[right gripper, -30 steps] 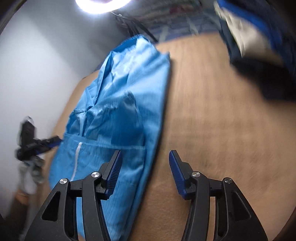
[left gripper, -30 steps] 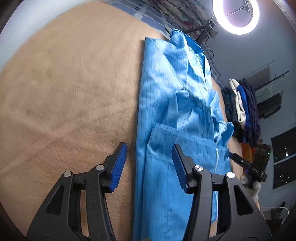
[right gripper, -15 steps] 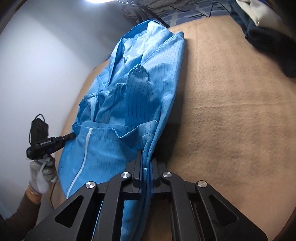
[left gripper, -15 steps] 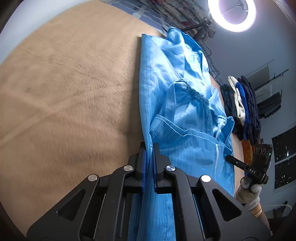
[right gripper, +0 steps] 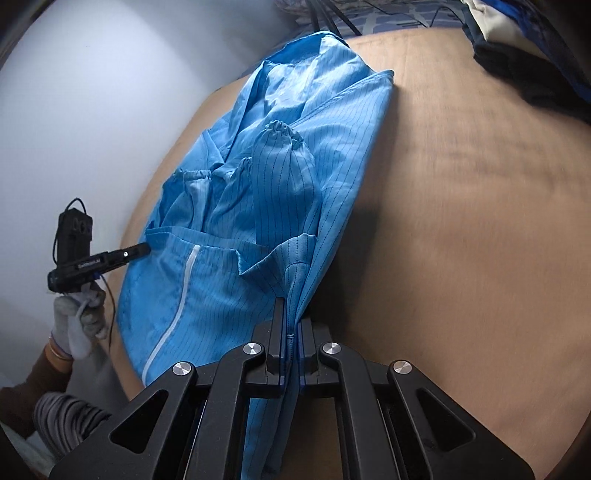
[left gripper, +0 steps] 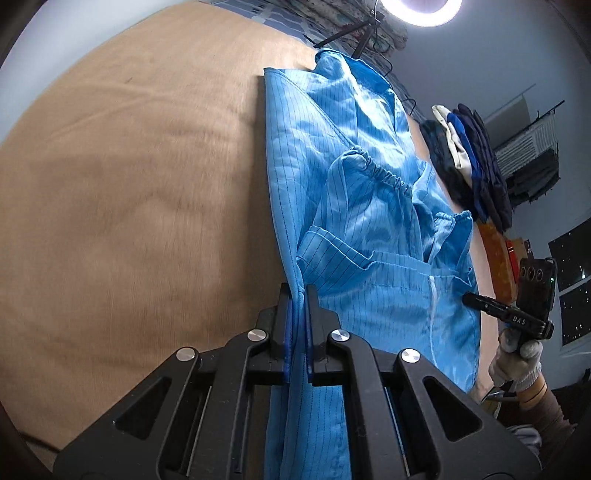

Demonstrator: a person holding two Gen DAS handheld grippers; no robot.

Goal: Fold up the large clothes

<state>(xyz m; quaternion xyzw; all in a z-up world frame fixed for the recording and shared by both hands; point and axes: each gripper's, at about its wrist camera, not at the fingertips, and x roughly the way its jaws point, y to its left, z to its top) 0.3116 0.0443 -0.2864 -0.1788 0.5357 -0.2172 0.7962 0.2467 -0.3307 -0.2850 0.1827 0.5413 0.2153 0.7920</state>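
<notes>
Left gripper [left gripper: 298, 295]: jaws clamped tight on the near hem of the blue pinstriped garment [left gripper: 354, 206], fabric pinched between the blue pads and running back under the black frame. Right gripper [right gripper: 291, 310]: same, jaws closed flat on the garment's [right gripper: 280, 192] other near corner, cloth trailing beneath the frame.

Both grippers point steeply down and forward over the cloth, one at each side of the near end.

Garment lies lengthwise on the tan blanket-covered surface [left gripper: 129, 206], folded long and narrow; two elastic-cuffed sleeves [right gripper: 280, 129] are laid inward across it, a white zipper strip [right gripper: 184, 280] showing near the hem.

Writing: in the left view, the right gripper's side bar reads "DAS" [left gripper: 519, 320]; a white-gloved hand [left gripper: 519, 354] grips its handle, brown sleeve below. In the right view, the left gripper's bar carries small white lettering [right gripper: 88, 263], too small to read; a white-gloved hand [right gripper: 77, 314] holds it.

Further out: ring light [left gripper: 421, 11] overhead, a stack of dark folded clothes [left gripper: 469, 162] at the far edge.
</notes>
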